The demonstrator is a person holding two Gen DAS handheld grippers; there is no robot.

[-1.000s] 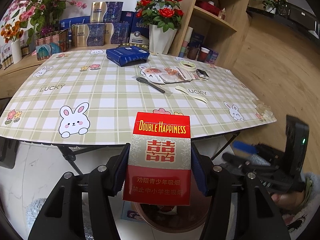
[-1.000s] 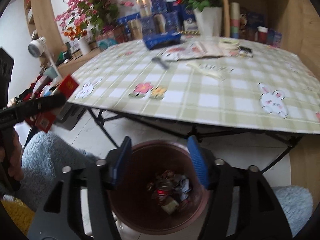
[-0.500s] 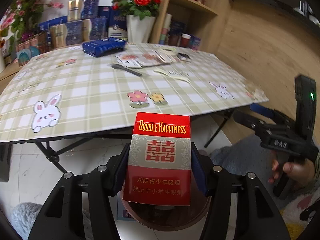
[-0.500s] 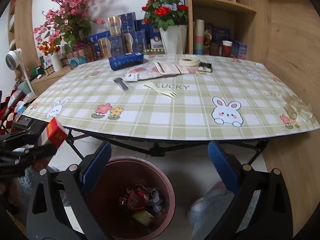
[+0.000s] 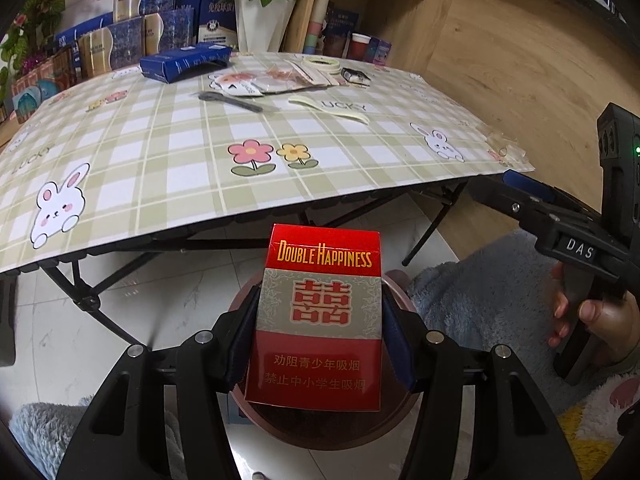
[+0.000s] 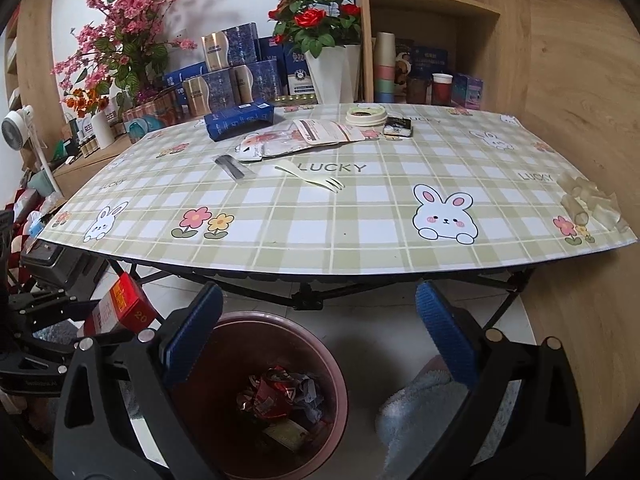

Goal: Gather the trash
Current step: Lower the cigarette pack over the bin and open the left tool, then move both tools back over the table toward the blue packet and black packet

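L hand-held gripper [image 5: 320, 320] pinching red pack [image 5: 320, 316] above bin [image 6: 276, 396]; I'd centre over it before releasing. R hand-held gripper [image 6: 316, 336] spread, holding nothing.

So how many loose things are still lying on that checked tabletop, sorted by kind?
Boxes: 2, the blue box and a small black box
Cutlery: 2, the cream fork and a dark utensil
Packets: 1 overlapping pile of plastic packets; how many are in it I cannot tell
Tape rolls: 1
Crumpled clear wrap: 1
Total: 7
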